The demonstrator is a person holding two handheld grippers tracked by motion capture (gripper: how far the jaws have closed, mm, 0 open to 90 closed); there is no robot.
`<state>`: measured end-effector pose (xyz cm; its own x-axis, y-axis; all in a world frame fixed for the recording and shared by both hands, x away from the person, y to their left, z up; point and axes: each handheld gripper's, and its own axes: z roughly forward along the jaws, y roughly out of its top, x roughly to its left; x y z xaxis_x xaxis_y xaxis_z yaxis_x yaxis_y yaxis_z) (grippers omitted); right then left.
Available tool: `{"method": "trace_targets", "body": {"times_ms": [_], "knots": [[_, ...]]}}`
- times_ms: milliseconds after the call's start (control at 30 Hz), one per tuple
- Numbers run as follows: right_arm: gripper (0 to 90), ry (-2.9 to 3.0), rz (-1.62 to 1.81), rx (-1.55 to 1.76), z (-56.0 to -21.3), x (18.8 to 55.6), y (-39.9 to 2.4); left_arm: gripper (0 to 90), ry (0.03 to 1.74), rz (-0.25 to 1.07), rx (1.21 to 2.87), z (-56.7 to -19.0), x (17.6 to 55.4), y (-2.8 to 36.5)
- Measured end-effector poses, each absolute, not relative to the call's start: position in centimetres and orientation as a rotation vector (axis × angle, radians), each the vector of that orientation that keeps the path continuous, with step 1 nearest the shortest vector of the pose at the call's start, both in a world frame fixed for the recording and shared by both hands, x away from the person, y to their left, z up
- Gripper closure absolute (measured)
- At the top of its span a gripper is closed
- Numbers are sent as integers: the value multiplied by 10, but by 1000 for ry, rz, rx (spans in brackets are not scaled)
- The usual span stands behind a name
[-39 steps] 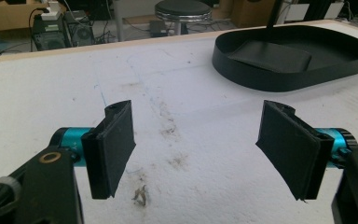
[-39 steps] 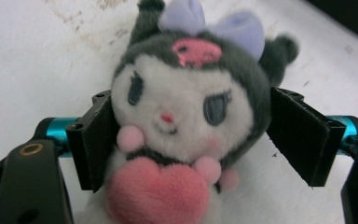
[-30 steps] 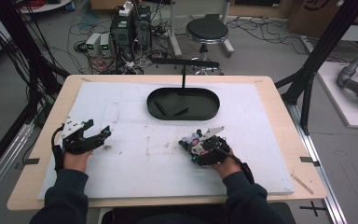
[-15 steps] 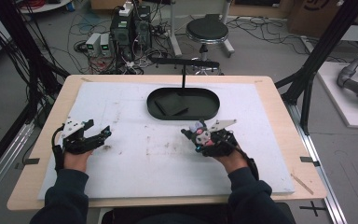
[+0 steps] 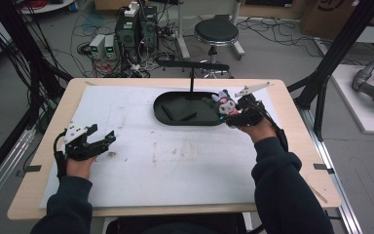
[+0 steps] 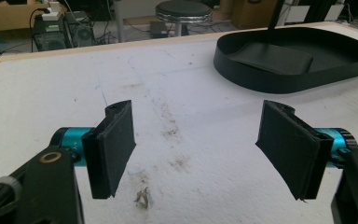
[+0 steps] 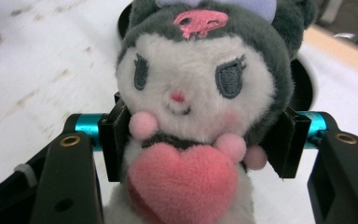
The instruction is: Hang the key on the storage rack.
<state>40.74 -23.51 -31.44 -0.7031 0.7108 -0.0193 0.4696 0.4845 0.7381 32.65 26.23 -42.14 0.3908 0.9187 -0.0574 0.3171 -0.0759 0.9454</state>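
While the right gripper (image 5: 233, 113) hung over the 3 o'clock end of the black oval tray (image 5: 161, 113), its jaws had just closed on a plush toy (image 5: 223, 103) and pressed both sides of its head. In the right gripper view the toy (image 7: 200, 102) faced the camera: white face, dark grey hood with a pink skull mark, a pink heart against its chest. The tray sat on the white mat (image 5: 175, 161) toward 12 o'clock from the table centre. A flat dark slab (image 5: 179, 111) lay inside it, and a thin post (image 5: 192, 80) carrying a black crossbar rose from its far rim. Nothing stood between the toy and the tray floor. The right hand (image 5: 259, 127) reached in from 5 o'clock with the forearm stretched forward.

At 9 o'clock the left gripper (image 5: 102, 141) rested low on the mat, level, pointed toward 3 o'clock. Its jaws stood wide apart, nothing between them; the left gripper view showed stained mat (image 6: 168, 140) ahead of the pads (image 6: 112, 144).
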Motion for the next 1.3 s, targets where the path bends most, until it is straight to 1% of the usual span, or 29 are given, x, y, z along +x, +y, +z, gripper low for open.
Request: {"method": "trace_targets", "body": {"times_ms": [200, 600, 933, 1167, 1300], "knots": [[364, 2376, 995, 986, -295, 425, -236, 270, 1115, 728, 1617, -422, 327, 261], [363, 2306, 968, 1025, -269, 458, -240, 271, 1107, 729, 1618, -421, 327, 261], [364, 2271, 952, 1080, -265, 479, -234, 271, 1098, 730, 1606, -421, 326, 262], [364, 2206, 974, 1153, -269, 492, -241, 271, 1097, 725, 1609, -421, 327, 262], [364, 2175, 931, 1179, -271, 495, -244, 271, 1099, 728, 1607, -421, 327, 262]]}}
